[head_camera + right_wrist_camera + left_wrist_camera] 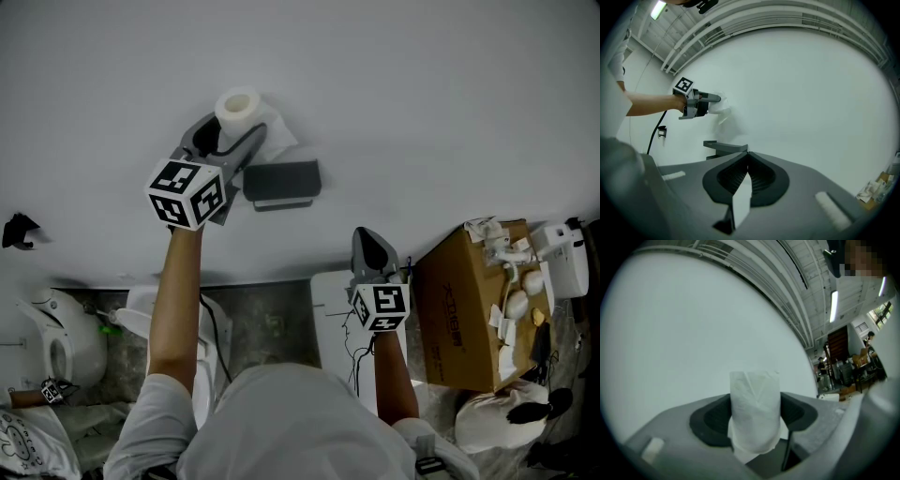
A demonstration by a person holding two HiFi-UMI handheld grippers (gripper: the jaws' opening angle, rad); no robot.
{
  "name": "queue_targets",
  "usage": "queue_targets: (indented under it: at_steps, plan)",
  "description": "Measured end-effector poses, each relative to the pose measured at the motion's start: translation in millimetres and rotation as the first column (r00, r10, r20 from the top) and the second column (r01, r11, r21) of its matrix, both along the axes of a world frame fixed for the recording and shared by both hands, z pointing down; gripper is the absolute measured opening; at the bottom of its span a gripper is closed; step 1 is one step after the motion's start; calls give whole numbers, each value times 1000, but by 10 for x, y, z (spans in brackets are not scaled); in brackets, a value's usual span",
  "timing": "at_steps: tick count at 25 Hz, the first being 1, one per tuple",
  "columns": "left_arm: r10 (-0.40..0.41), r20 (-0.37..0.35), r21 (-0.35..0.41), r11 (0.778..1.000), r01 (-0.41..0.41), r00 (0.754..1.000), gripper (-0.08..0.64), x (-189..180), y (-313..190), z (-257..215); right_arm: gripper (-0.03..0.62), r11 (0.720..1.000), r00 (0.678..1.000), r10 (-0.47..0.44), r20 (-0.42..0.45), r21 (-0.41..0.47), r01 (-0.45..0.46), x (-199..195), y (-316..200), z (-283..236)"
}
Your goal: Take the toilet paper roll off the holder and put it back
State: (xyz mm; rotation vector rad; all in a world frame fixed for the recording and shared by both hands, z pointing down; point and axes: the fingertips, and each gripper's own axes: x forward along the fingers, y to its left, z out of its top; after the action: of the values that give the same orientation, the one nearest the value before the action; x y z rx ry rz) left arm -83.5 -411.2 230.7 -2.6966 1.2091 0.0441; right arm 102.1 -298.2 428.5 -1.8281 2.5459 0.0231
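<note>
Your left hand-held gripper (220, 145) was raised to the white wall (422, 112), its 2 jaws closed on the toilet paper roll (239, 108). In the left gripper view the roll stood upright between the dark pads (712, 420), which touched it on both sides, and a loose flap of paper hung below them. The roll was off the holder (281, 181). In the head view it sat at about 11 o'clock from that dark grey bracket, near it but not touching it. The bracket itself was fixed to the wall just at 4 o'clock of the left hand-held gripper.

Your right hand-held gripper (373, 253) was lower, at about 5 o'clock from the holder and well apart from it. Its own view showed the 2 jaws pressed together at the tips with nothing between them, pointing toward the wall.

An open cardboard box (464, 309) with white odds and ends on top stood at 4 o'clock of the right hand-held gripper. A white toilet (56, 342) stood on the floor at 8 o'clock of the frame.
</note>
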Motion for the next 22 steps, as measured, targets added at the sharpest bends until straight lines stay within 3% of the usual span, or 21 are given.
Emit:
queue_targets:
  at_steps: [17,22]
  plan:
    - [26,24,-73,997,-24,999,302,59,-141,577,2,1000,1000,4,2,-13,-4,-10,-74,46]
    - [42,-3,-108,993,-42,999,304,77,-195,786,2,1000,1000,3,-1,-21,-3,-21,-120,83]
